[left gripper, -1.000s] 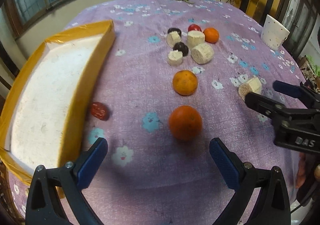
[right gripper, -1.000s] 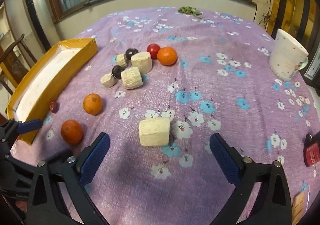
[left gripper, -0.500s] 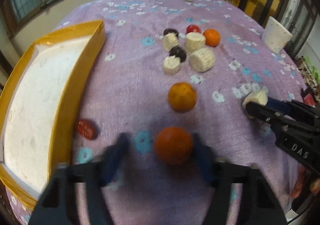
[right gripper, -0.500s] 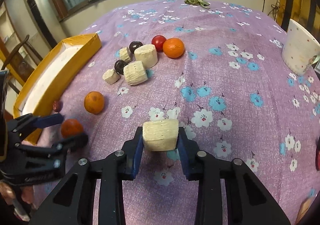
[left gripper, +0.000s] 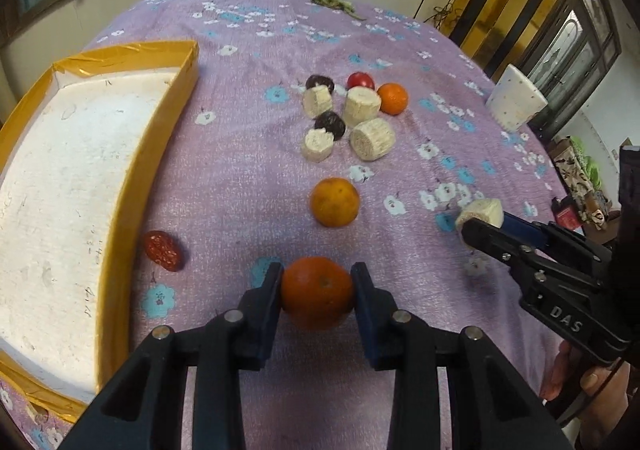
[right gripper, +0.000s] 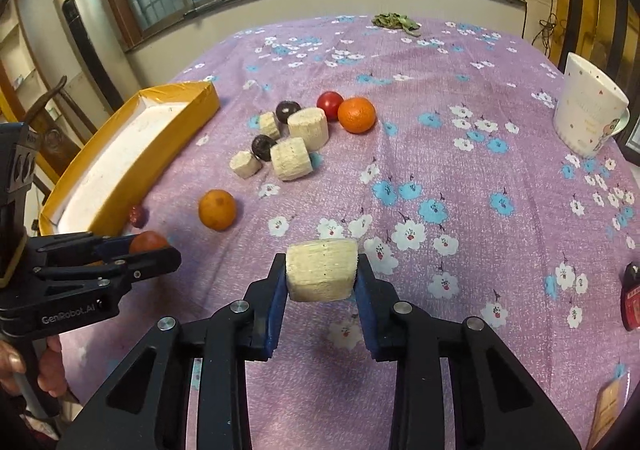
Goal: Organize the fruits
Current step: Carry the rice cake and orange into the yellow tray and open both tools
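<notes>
My left gripper (left gripper: pixel 317 290) is shut on an orange (left gripper: pixel 317 293) and holds it just above the purple flowered cloth. My right gripper (right gripper: pixel 321 282) is shut on a pale corn cob piece (right gripper: pixel 321 270), lifted off the cloth; it also shows in the left wrist view (left gripper: pixel 482 211). A second orange (left gripper: pixel 334 201) lies ahead of the left gripper. A red date (left gripper: pixel 162 250) lies beside the yellow-rimmed white tray (left gripper: pixel 164 129). Farther back sits a cluster of several corn pieces (left gripper: pixel 372 138), dark plums (left gripper: pixel 330 124), a red tomato (left gripper: pixel 360 81) and a third orange (left gripper: pixel 393 98).
A white mug (right gripper: pixel 590 117) stands at the right of the table. A small pile of green leaves (right gripper: pixel 394 21) lies at the far edge. A red object (right gripper: pixel 632 302) lies at the right edge. Windows and a wall stand behind the table.
Both grippers went from wide open to shut: the left closed on the near orange, the right on the corn piece. Both objects are now lifted slightly.
</notes>
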The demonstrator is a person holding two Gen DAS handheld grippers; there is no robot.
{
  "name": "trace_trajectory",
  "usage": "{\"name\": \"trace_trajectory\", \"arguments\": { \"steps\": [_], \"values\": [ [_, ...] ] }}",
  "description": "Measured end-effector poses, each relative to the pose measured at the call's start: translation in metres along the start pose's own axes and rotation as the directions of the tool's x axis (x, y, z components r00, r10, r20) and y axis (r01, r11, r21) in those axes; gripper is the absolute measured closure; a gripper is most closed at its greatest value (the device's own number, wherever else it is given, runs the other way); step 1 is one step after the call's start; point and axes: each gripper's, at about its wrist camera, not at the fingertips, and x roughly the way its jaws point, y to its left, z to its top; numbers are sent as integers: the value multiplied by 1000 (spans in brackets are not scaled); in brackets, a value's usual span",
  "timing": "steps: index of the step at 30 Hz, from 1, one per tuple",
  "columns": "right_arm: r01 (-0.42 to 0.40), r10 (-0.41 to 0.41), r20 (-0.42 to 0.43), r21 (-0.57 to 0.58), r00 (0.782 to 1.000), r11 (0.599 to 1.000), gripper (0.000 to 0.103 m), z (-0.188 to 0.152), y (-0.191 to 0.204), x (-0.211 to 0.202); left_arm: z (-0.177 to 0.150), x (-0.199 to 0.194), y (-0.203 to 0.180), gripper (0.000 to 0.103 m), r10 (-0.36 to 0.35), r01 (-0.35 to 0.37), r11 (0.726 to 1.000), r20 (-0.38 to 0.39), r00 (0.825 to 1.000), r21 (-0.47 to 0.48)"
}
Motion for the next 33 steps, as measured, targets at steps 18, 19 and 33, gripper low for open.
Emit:
{"name": "trace_trajectory", "arguments": {
  "steps": [18, 19, 33],
  "values": [
    [-143, 142, -15, -137, 990, 980, 72, 46, 99, 16, 5, -56, 75, 66, -1, 16, 990, 106, 994, -141],
    [-164, 162, -24, -141, 986, 976, 72, 49, 107, 19, 5, -59, 82, 66, 5, 12, 988, 108, 994, -156],
    [-315, 279, -161, -288, 947, 904, 72, 71, 224, 78, -2, -74, 194, 66, 223, -185, 941, 106, 969, -284]
  ]
}}
